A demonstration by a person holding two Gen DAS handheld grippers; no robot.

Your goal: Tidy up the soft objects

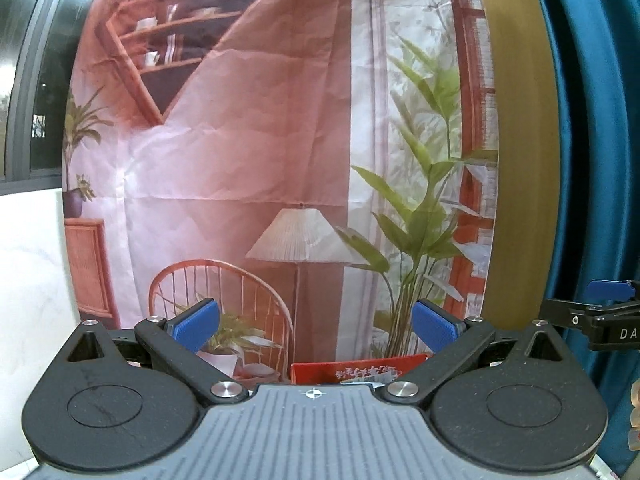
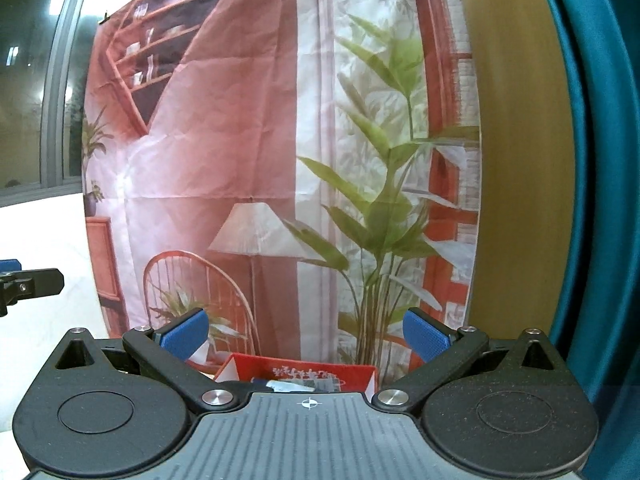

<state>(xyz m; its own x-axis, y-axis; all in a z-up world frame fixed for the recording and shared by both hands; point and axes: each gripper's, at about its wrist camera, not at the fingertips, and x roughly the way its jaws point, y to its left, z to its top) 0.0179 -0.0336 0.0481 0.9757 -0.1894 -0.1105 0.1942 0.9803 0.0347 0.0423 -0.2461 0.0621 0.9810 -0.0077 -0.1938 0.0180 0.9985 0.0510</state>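
Faintly, "DA" on right gripper (image 1: 608, 312)

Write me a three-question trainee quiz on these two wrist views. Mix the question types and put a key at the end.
1. True or false: the left gripper is clamped on a soft object.
2. Multiple choice: the printed backdrop shows A) a beach, B) a room with a lamp, chair and plants, C) a street.
3. Fill in: the box seen low between the right gripper fingers is ____ in colour.

Key: 1 false, its jaws stand wide apart with nothing between them. 2 B. 3 red.
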